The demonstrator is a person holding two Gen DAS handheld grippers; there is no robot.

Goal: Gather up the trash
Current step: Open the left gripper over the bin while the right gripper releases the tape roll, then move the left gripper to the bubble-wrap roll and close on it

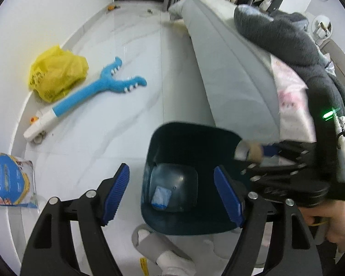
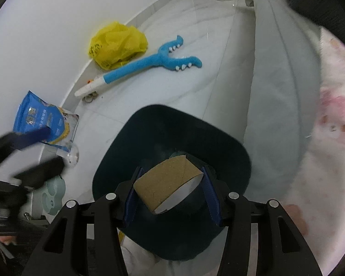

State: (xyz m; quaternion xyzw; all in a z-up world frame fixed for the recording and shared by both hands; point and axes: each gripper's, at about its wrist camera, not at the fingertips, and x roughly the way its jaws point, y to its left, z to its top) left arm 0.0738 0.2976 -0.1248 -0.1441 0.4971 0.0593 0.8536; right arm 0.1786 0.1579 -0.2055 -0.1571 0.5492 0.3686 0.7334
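Observation:
A dark bin point(image 1: 172, 226) stands on the white floor beside the bed. At its bottom lies a small blue packet point(image 1: 161, 196). My left gripper point(image 1: 172, 195) hangs open over the bin's left part, nothing between its blue pads point(image 1: 117, 191). My right gripper point(image 2: 170, 191) is shut on a brown cardboard tube point(image 2: 168, 184), held crosswise above the bin point(image 2: 163, 111). In the left wrist view the right gripper point(image 1: 255, 154) reaches in over the bin's right rim, the tube point(image 1: 249, 151) blurred at its tips. The left gripper point(image 2: 41, 151) shows blurred at the left of the right wrist view.
On the floor by the wall lie a crumpled yellow plastic bag point(image 1: 57, 73), a long blue plush grabber toy point(image 1: 99, 89) and a blue snack bag point(image 1: 7, 179). A grey mattress point(image 1: 230, 80) with bedding runs along the right. A grey slipper point(image 1: 154, 246) sits before the bin.

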